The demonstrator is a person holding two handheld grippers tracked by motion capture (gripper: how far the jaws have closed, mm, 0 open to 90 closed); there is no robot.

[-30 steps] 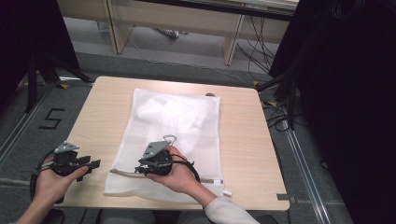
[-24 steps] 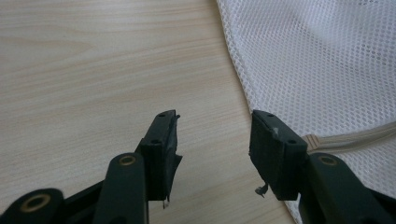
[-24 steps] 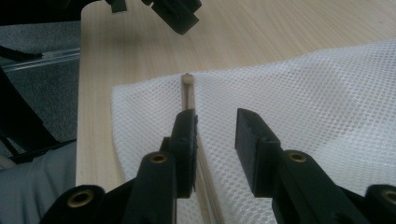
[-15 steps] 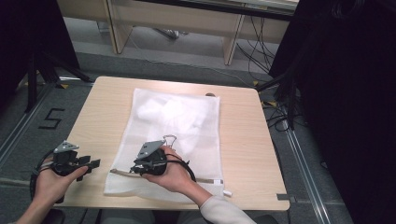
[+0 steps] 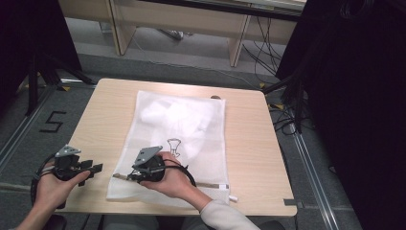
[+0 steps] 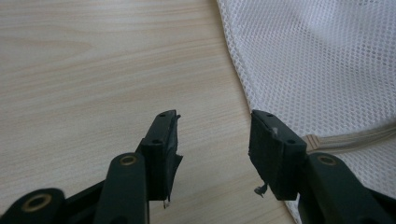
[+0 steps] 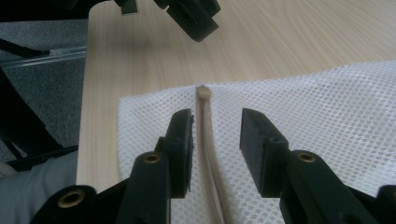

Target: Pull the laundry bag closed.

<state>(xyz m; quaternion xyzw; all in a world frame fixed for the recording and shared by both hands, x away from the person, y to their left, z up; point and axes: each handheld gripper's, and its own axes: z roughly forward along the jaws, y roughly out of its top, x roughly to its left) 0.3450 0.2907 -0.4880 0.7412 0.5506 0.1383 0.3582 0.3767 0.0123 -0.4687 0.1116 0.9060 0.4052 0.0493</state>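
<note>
While I am hovering over the mesh bag (image 5: 177, 143), right gripper (image 7: 215, 135) spreading open astride its zipper (image 7: 205, 121), left gripper (image 6: 212, 140) gaping beside its corner.

High view overhead, facing forward; gripper views close, sharing mesh bag (image 5: 179, 139) corner

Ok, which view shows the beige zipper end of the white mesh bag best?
The right gripper view: the beige zipper end lies close between open jaws. The left gripper view catches part of the tape; the high view shows it small.
</note>
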